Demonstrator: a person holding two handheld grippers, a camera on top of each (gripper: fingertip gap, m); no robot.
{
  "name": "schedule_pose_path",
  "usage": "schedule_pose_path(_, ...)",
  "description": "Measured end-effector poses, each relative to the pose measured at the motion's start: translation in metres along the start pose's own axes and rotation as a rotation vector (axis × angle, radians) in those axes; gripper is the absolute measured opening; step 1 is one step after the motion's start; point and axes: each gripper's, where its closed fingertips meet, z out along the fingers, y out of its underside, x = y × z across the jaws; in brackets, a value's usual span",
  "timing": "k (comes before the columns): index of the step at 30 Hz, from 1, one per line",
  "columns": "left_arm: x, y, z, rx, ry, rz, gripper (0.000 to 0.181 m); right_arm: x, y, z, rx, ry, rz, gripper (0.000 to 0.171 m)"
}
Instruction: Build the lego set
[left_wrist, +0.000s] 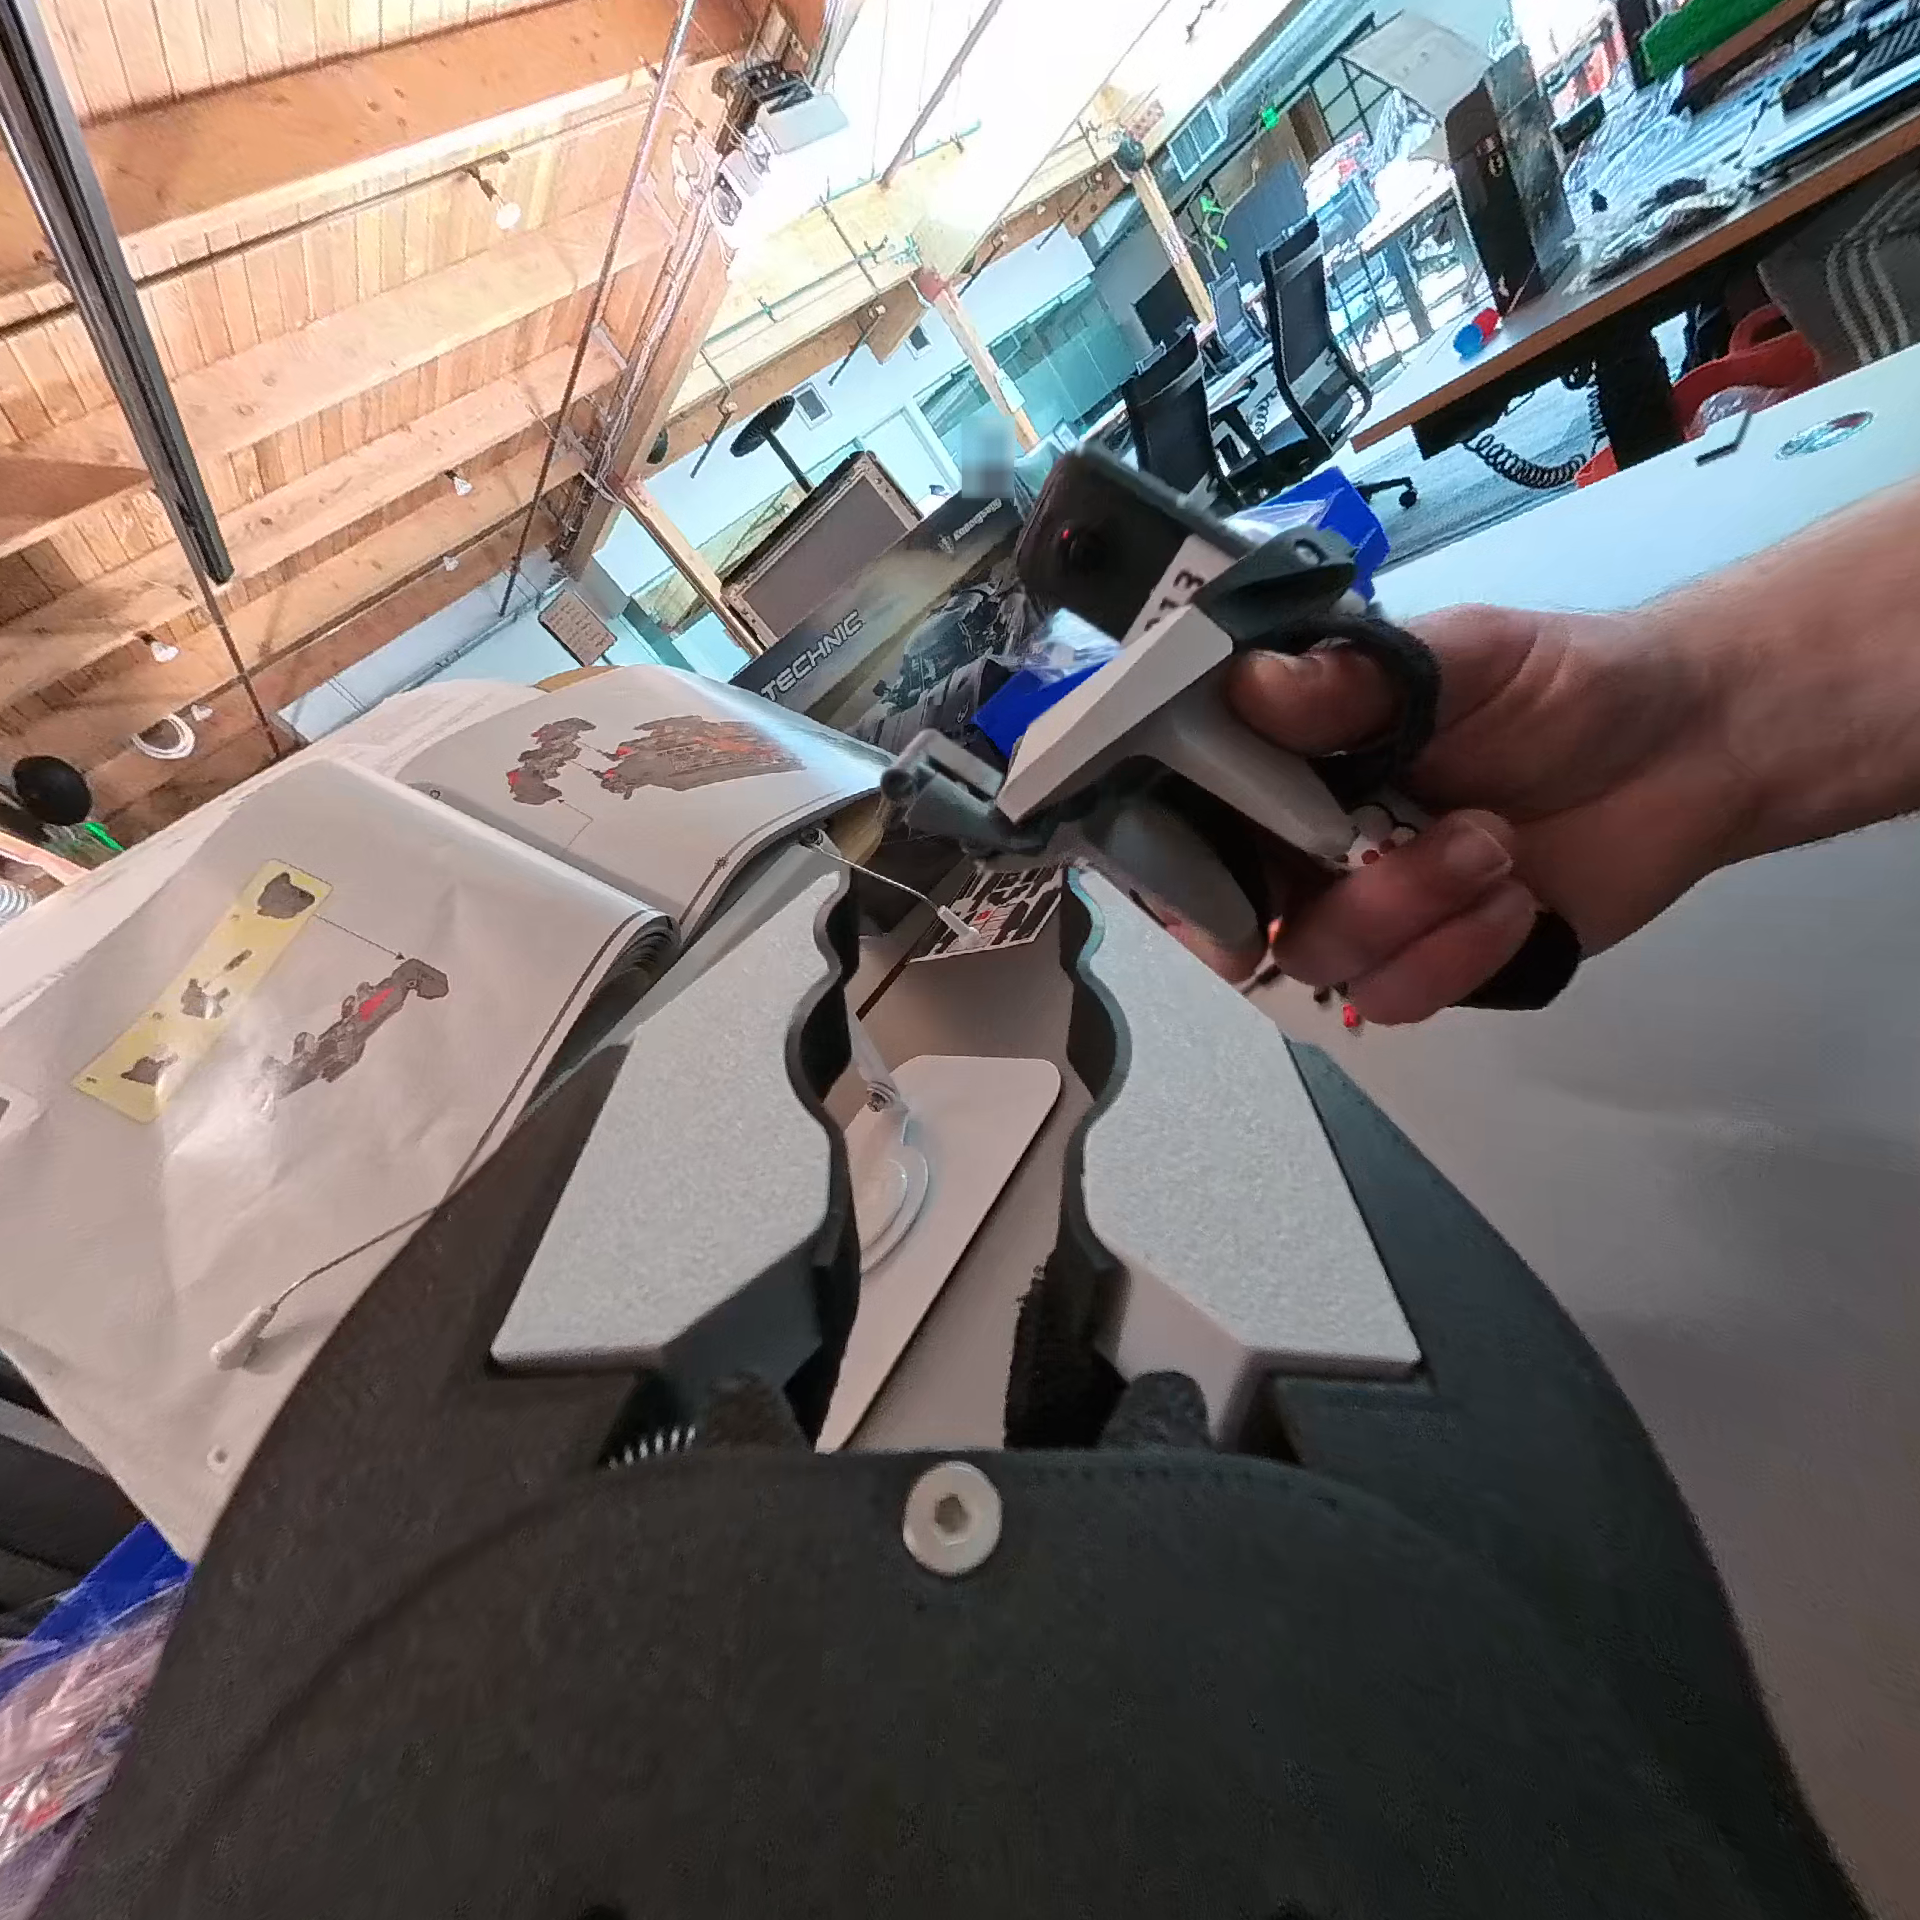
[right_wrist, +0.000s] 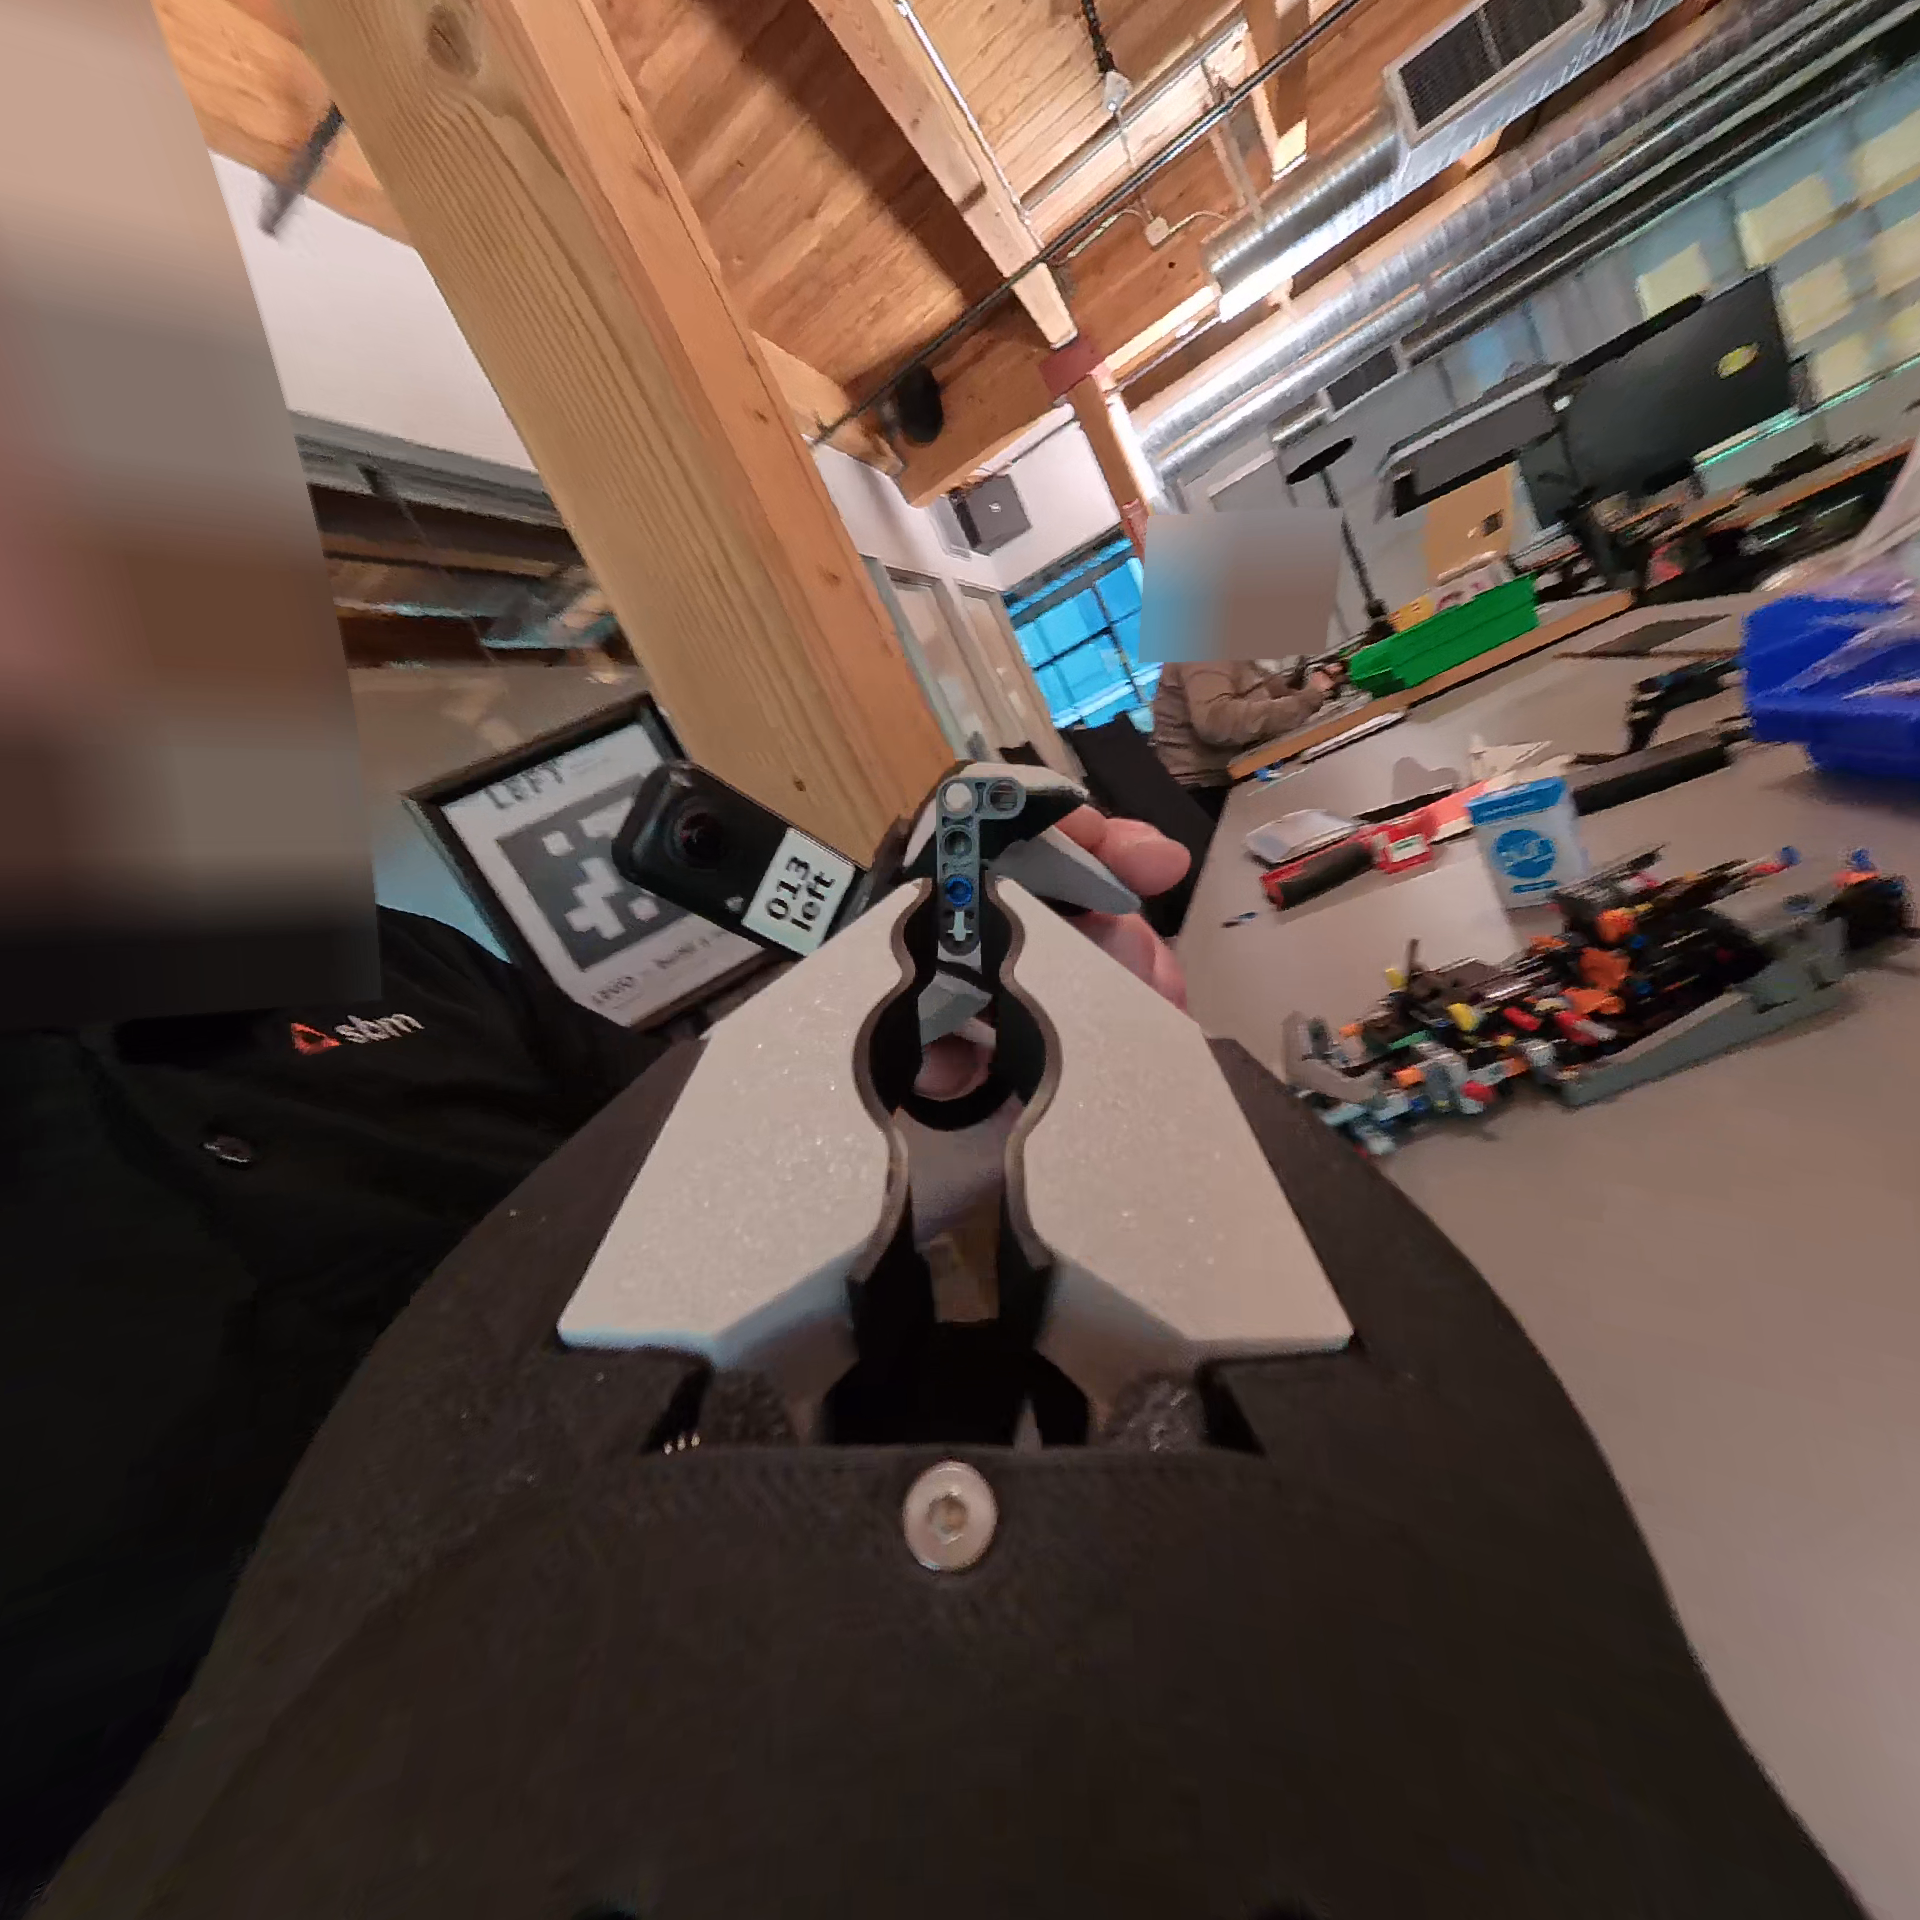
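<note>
The right gripper (right_wrist: 961, 914) is clamped on a small grey L-shaped lego beam (right_wrist: 964, 852) with a blue pin, held up in the air. The left gripper (left_wrist: 956, 914) is open and empty above the instruction booklet (left_wrist: 312, 987). It's a thin pinch, so the beam could twist or pop out if pushed. The half-built model (right_wrist: 1590, 997) sits off on the table (right_wrist: 1558, 1299). There's print on the lego box (left_wrist: 831, 644) and a sticker on the left gripper's camera, not repeating it.

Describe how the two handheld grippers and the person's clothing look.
Both grippers, left gripper and right gripper, have pale grey speckled fingers with wavy dark inner edges, on a broad black body with a silver screw. Each carries a small black camera with a white label. The person wears a black shirt.
</note>
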Motion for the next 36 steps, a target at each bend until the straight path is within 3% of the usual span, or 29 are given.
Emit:
schedule_pose_path(10,0.003,-0.005,-0.004,0.043,0.088,-0.139,0.029,0.001,0.004,0.001,-0.106,0.127,-0.267,0.004)
schedule_pose_path(21,0.010,-0.015,-0.012,0.130,0.279,-0.442,0.004,-0.004,0.007,0.000,-0.121,0.048,-0.186,0.005)
schedule_pose_path(28,0.011,-0.016,-0.016,0.122,0.433,-0.625,0.007,-0.004,0.013,0.002,-0.154,0.033,-0.170,0.005)
schedule_pose_path(36,0.002,-0.005,-0.022,0.037,0.507,-0.675,0.001,0.008,0.018,0.011,-0.182,0.153,-0.217,0.005)
